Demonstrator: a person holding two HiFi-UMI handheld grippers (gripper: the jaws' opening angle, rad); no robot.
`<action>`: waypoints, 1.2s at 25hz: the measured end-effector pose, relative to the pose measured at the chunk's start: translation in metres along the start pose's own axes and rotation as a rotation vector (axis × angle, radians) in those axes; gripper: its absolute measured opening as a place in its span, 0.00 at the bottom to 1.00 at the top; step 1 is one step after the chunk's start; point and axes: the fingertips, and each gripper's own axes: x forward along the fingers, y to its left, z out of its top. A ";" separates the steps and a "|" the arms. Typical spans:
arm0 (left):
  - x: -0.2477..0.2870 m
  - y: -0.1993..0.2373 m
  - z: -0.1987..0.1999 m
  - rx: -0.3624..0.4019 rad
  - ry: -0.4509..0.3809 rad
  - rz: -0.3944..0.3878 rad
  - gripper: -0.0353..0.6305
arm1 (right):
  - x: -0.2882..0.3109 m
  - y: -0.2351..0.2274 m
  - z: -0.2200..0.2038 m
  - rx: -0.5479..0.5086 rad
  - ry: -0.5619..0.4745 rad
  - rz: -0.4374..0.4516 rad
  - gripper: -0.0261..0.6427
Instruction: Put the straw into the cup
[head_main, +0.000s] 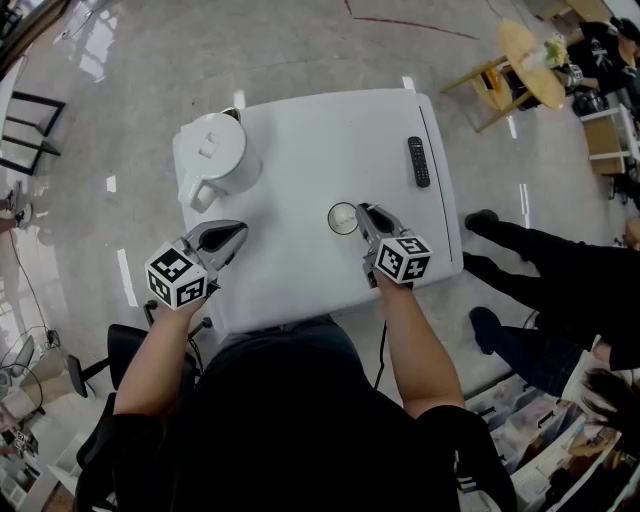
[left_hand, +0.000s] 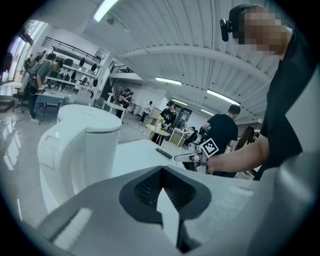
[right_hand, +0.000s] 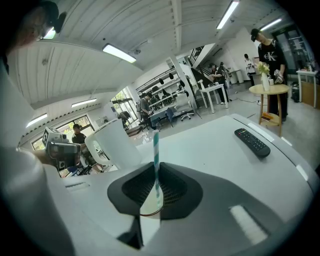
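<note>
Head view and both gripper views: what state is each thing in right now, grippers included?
straw: upright, clamped, lower end at the cup's mouth.
cup: upright on the table, top open.
right gripper: shut on the straw, beside the cup.
left gripper: shut, nothing between its jaws.
kettle: upright, lid closed.
remote: lying flat near the table's right edge.

Your straw (right_hand: 155, 160) is striped teal and white. Your cup (head_main: 333, 222) is pale and translucent. The counter (head_main: 320, 140) and jug (head_main: 215, 150) are plain white; the remote (head_main: 419, 161) is black.
</note>
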 end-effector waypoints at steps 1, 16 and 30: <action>0.000 -0.001 0.000 -0.001 0.000 -0.001 0.05 | 0.000 0.000 0.000 -0.001 -0.001 0.001 0.12; -0.002 -0.007 0.002 0.003 -0.003 -0.012 0.05 | -0.001 -0.001 -0.004 0.000 0.013 0.004 0.15; -0.010 -0.014 0.007 0.021 -0.015 -0.018 0.05 | -0.004 -0.005 -0.019 0.034 0.057 -0.004 0.29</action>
